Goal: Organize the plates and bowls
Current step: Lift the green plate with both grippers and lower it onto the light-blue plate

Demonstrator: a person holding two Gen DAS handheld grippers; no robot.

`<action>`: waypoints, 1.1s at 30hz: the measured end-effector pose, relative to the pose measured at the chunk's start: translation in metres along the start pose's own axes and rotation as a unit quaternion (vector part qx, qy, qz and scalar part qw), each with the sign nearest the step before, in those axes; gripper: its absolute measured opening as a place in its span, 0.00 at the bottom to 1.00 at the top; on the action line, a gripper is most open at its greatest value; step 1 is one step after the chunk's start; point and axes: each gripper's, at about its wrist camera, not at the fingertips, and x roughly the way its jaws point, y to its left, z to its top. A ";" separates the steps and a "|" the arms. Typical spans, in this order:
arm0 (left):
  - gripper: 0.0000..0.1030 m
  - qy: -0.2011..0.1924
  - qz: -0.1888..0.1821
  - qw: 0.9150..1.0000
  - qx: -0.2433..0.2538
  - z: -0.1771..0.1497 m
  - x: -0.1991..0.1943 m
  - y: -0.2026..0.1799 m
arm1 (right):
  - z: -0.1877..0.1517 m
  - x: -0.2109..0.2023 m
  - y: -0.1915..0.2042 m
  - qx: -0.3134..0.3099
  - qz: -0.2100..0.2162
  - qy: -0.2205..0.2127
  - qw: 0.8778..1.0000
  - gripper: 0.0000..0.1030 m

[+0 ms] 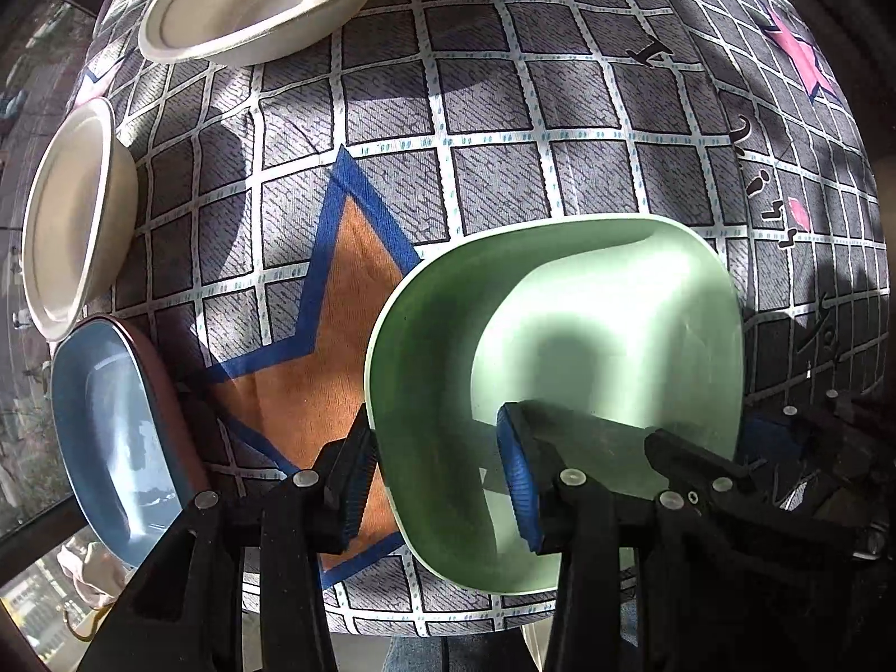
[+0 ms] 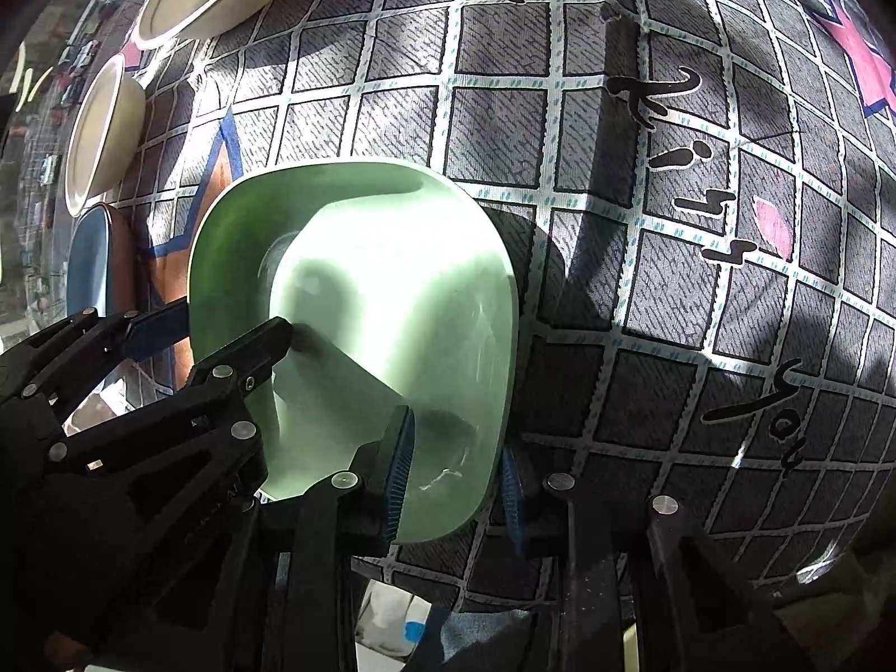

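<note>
Fingers of the left gripper (image 1: 442, 481) clamp the near-left rim of the green bowl (image 1: 588, 325), one inside, one outside; the right gripper (image 2: 456, 481) pinches the opposite rim likewise. The bowl rides just above the checked tabletop (image 1: 504, 112). Best keep it level and both grips even while carrying. Farther left sit the blue plate (image 1: 112, 437) and white bowls (image 1: 73, 224).

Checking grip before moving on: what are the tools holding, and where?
Both hold the green dish: left tool straddles its left rim, right tool its near-right rim.
</note>
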 end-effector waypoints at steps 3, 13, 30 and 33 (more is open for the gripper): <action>0.44 -0.002 0.003 1.000 0.004 -0.001 0.001 0.012 | 0.001 0.004 0.020 0.008 0.007 0.004 1.000 0.31; 0.44 -0.001 -0.019 0.999 0.026 -0.009 0.004 0.053 | -0.004 0.008 0.043 0.041 0.008 0.008 0.999 0.31; 0.44 -0.047 -0.030 0.998 -0.006 -0.034 -0.073 0.140 | 0.022 -0.005 0.162 0.020 -0.005 -0.009 1.000 0.31; 0.44 -0.053 -0.022 0.998 -0.019 -0.033 -0.083 0.161 | 0.028 -0.015 0.178 0.006 -0.001 -0.012 1.000 0.31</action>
